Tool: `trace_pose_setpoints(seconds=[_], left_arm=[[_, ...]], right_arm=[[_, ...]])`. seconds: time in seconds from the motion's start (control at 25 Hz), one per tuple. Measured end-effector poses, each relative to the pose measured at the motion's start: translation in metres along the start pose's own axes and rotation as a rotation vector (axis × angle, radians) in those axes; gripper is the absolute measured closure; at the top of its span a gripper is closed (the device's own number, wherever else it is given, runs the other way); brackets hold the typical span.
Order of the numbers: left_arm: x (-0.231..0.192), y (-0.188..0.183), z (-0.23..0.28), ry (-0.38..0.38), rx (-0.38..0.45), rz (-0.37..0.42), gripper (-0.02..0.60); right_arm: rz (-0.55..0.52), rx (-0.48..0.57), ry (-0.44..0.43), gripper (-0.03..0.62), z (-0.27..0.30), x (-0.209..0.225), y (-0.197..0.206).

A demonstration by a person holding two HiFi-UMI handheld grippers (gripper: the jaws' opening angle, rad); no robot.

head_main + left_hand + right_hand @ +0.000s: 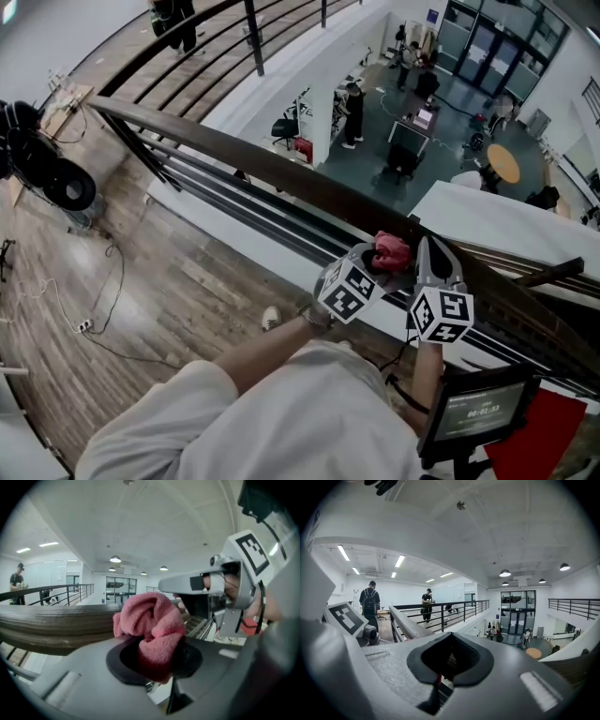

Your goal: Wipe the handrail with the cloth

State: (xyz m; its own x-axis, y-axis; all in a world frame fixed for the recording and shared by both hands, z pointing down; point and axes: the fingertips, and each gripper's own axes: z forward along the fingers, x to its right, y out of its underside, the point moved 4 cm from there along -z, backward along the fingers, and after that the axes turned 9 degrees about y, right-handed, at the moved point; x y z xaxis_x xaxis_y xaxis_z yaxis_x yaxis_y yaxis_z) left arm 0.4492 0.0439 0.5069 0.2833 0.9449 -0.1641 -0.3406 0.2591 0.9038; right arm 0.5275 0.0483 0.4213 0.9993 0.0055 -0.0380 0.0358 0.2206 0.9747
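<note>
Left gripper [154, 656] is pinching the crumpled pink cloth [150, 620] at the dark wooden handrail [56, 625] for wiping — right gripper [439, 674] is idling, closed and empty.

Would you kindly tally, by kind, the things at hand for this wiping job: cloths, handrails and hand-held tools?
Cloth: 1, pink, clamped in the left tool
Handrail: 1, dark wood
Tools: 2, the left tool and the right tool, which is shut with nothing between its jaws
Total: 4
</note>
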Motion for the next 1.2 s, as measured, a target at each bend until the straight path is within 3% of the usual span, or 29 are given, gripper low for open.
trace_pose_setpoints(seconds=[0.64,1.2], left_arm=[[-0.022,0.004,-0.022,0.015,-0.014,0.01,0.491],[-0.054,0.011,-0.053,-0.015,-0.003,0.001,0.491]], right_arm=[[0.008,-0.02,0.0,0.592,0.019,-0.027,-0.008],[-0.008,-0.03,-0.02,0.592,0.036,-0.057,-0.012]])
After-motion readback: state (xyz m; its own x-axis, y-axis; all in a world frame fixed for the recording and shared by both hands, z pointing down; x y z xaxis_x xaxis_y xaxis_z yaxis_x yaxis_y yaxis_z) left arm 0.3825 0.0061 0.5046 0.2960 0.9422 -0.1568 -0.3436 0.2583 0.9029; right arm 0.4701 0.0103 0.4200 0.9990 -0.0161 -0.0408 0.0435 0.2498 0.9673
